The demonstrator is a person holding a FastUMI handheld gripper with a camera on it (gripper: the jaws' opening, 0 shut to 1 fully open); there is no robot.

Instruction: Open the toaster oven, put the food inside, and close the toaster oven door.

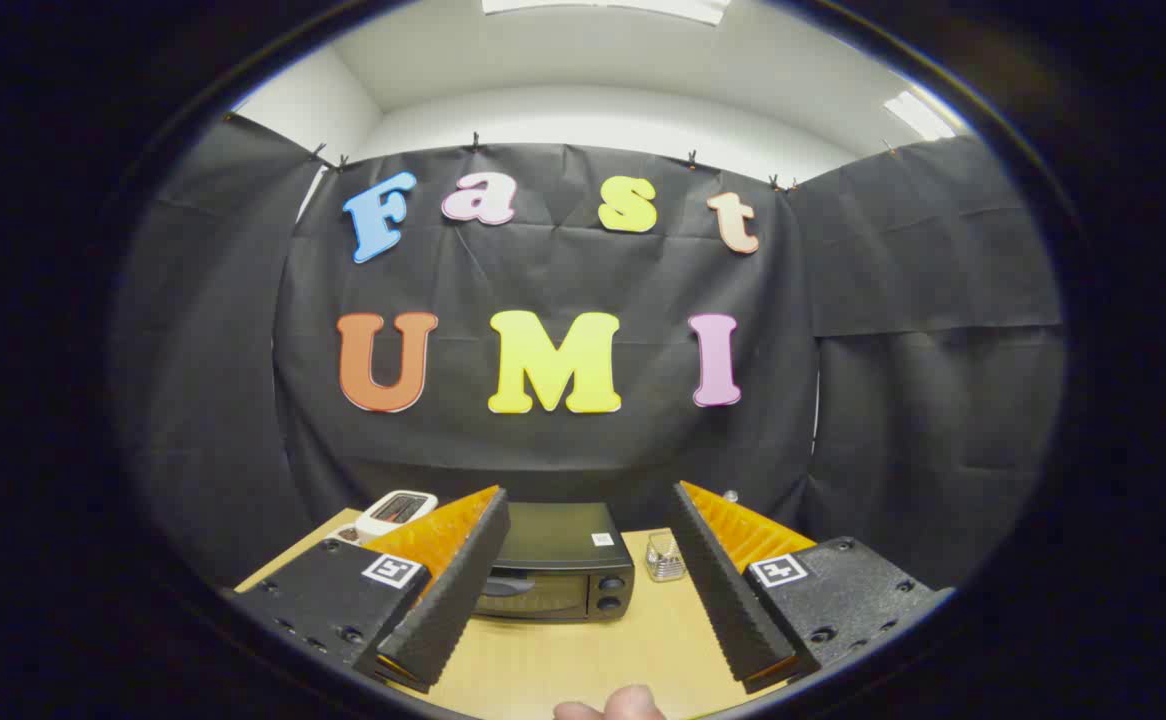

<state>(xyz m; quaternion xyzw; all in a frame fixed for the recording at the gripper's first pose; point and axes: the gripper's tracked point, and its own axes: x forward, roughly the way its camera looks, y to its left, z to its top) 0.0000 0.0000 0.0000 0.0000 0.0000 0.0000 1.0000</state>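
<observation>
A black toaster oven (558, 563) stands on the wooden table (563, 660), beyond my fingers and seen between them. Its glass door is closed and two round knobs sit at its right side. My gripper (588, 505) hovers above the table in front of the oven, fingers wide apart with nothing between them. The left finger (453, 590) covers the oven's left end. Food is not identifiable from here.
A white pop-up toaster (398, 510) stands left of the oven, partly behind the left finger. A small clear glass jar (664, 558) sits just right of the oven. A person's fingertip (613, 705) shows at the near table edge. Black cloth walls close the booth.
</observation>
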